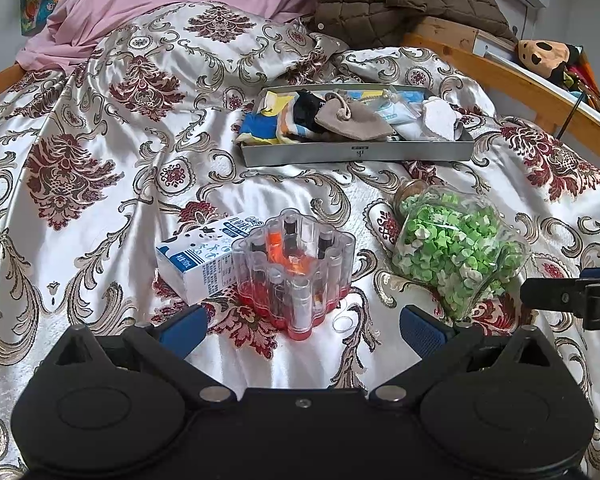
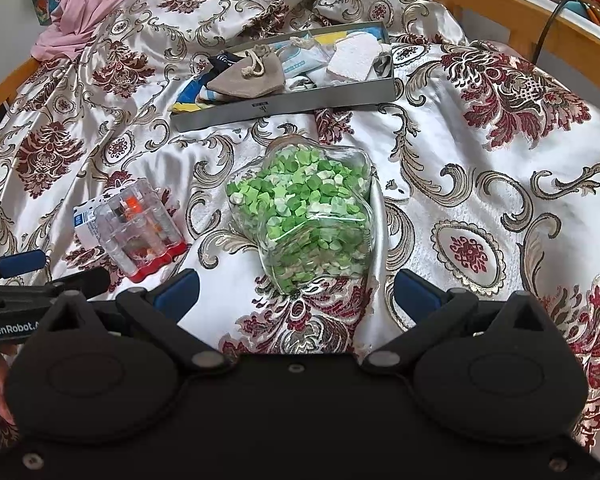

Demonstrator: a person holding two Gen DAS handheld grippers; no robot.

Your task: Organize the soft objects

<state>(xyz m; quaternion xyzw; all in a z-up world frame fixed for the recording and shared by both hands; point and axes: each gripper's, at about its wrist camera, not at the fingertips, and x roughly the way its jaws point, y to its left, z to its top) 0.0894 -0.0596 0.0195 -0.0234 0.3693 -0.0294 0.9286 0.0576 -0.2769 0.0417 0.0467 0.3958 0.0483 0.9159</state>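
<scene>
Both tongs stand wide apart and hold nothing: the left tongs hover low over the bed just short of a clear case, the right tongs just short of a jar of green paper stars lying on its side. The soft things, a grey pouch, socks and white cloth, already lie in the grey tray farther up the bed, well beyond both tongs. The tray's long side runs across the view, its left end nearer the left tongs. A milk carton touches the case on its far left. No loose soft thing shows on the bedspread near either tongs, so the sorting looks nearly done; any further reach would go forward over the hard items, and the left side has the straighter line to the pouch
</scene>
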